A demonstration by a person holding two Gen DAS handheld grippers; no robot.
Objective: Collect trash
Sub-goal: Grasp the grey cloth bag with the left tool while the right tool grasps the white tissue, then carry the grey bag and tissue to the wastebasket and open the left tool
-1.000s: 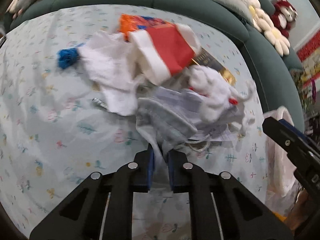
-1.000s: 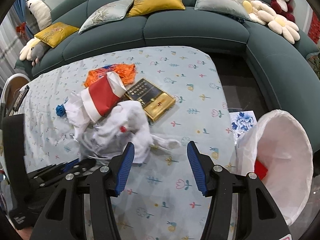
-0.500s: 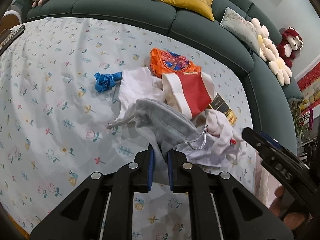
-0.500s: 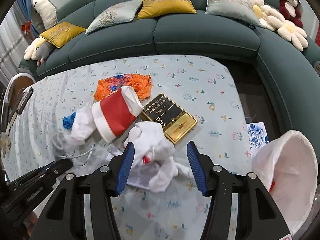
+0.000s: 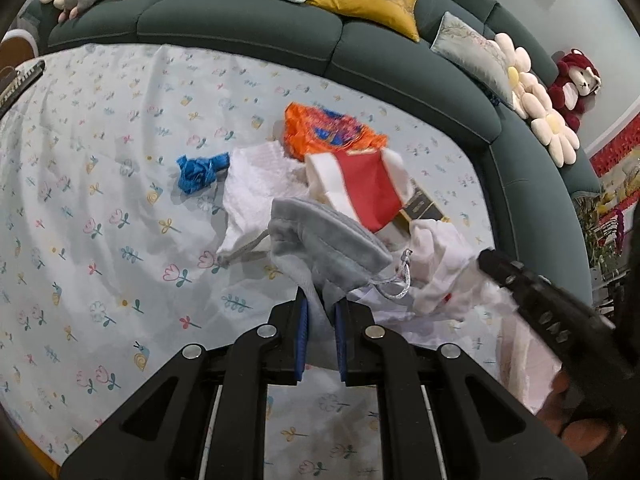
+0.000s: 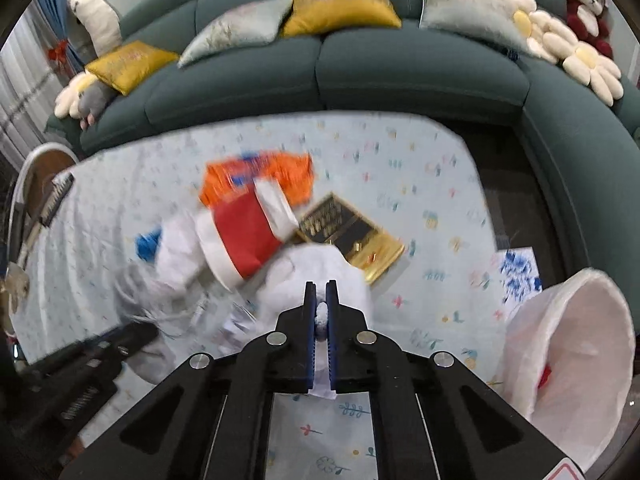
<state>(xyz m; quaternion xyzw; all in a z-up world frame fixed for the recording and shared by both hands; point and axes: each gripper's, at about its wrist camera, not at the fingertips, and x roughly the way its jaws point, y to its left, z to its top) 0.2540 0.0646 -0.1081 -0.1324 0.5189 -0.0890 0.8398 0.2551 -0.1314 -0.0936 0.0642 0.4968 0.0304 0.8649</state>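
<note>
My left gripper [image 5: 320,300] is shut on the bottom of a grey drawstring pouch [image 5: 320,236], held just above the flowered tablecloth [image 5: 100,208]. My right gripper [image 6: 320,286] has its jaws closing tight on a wad of crumpled white tissue [image 6: 320,268], and the pads press on it. The same tissue [image 5: 444,256] lies to the right of the pouch, with the right gripper [image 5: 496,266] reaching into it. Behind them lie a red and white paper carton [image 5: 360,188], an orange wrapper [image 5: 328,132], a blue crumpled scrap [image 5: 198,172] and a white paper towel [image 5: 260,184].
An open white trash bag [image 6: 572,340] hangs past the table's right edge. A black and gold box [image 6: 352,236] lies beside the carton. A dark green sofa [image 6: 400,64] with cushions curves around the far side. A blue-patterned paper [image 6: 516,276] lies on the floor.
The right gripper's jaws went from wide open to shut on the white tissue. The left gripper rose with the grey pouch, pulling it clear of the pile.
</note>
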